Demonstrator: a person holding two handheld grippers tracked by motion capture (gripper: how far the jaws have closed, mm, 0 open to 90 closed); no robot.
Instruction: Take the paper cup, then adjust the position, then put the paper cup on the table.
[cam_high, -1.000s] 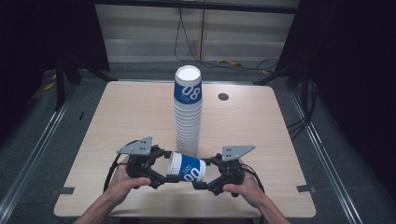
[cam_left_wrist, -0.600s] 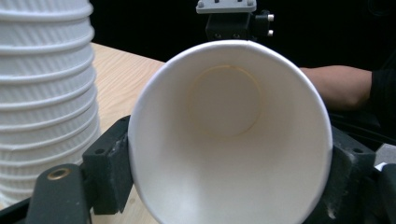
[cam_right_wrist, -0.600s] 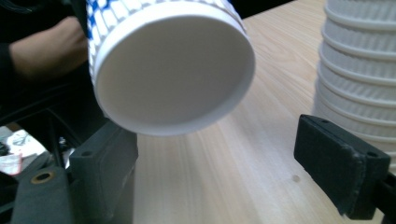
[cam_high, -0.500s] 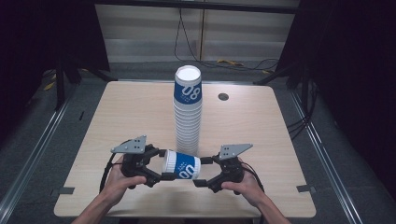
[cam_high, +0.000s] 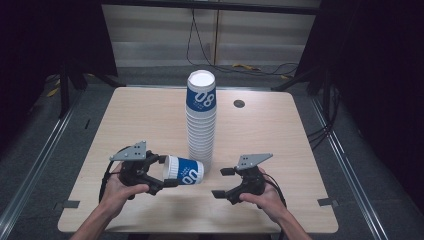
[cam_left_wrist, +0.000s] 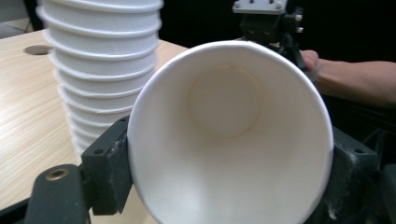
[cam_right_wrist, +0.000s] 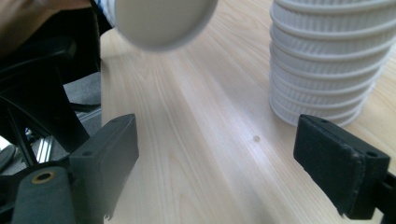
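Observation:
A tall stack of white paper cups (cam_high: 201, 120) with a blue-banded cup on top stands mid-table. My left gripper (cam_high: 165, 171) is shut on the rim end of a single blue-and-white cup (cam_high: 183, 170), which it holds sideways just above the table in front of the stack. In the left gripper view this cup (cam_left_wrist: 229, 140) faces me mouth-first between the jaws, with the stack (cam_left_wrist: 102, 70) to its left. My right gripper (cam_high: 223, 182) stands open to the right of the cup, apart from its base. In the right gripper view the cup's base (cam_right_wrist: 161, 21) hangs ahead of the wide-open gripper (cam_right_wrist: 224, 161), beside the stack (cam_right_wrist: 331, 60).
The wooden table (cam_high: 280, 145) has a round cable hole (cam_high: 239, 103) at the back right. Bare tabletop lies to the left and right of the stack. Cables (cam_high: 250, 67) run on the floor behind the table.
My right gripper has let go of the cup's base, opened and drawn back to the right. The left gripper has shifted a little left with the cup in it.

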